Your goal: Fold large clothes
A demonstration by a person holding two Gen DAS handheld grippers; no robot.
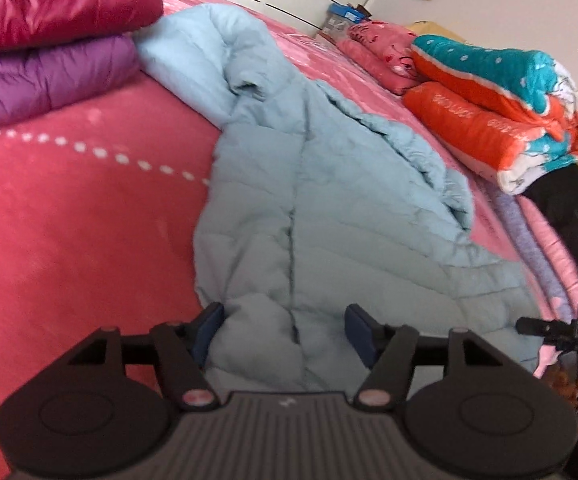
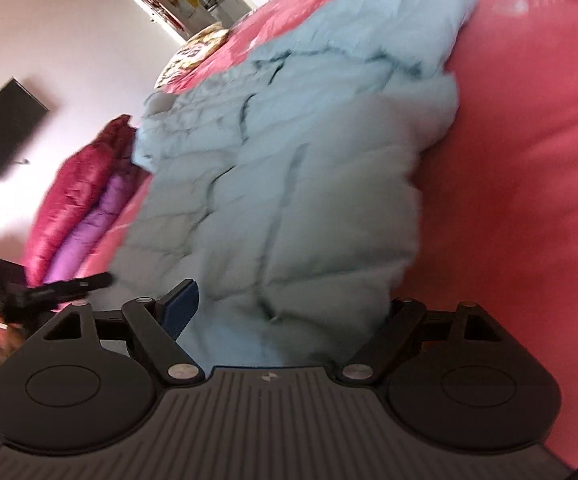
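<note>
A light blue quilted puffer jacket (image 1: 309, 208) lies spread on the pink bed cover (image 1: 69, 240), hood toward the far side. My left gripper (image 1: 285, 332) is open, its jaws on either side of the jacket's near hem. The jacket fills the middle of the right wrist view (image 2: 289, 184). My right gripper (image 2: 289, 312) is open over another edge of the jacket; its left pad shows, its right pad is hidden behind the fabric. The other gripper's tip (image 1: 545, 328) shows at the right edge of the left wrist view.
Folded magenta (image 1: 57, 0) and purple (image 1: 45, 76) puffer jackets are stacked at the far left. Folded orange and teal blankets (image 1: 501, 92) and a pink one (image 1: 377, 52) lie at the right. A wall TV (image 2: 1, 136) hangs beyond the bed.
</note>
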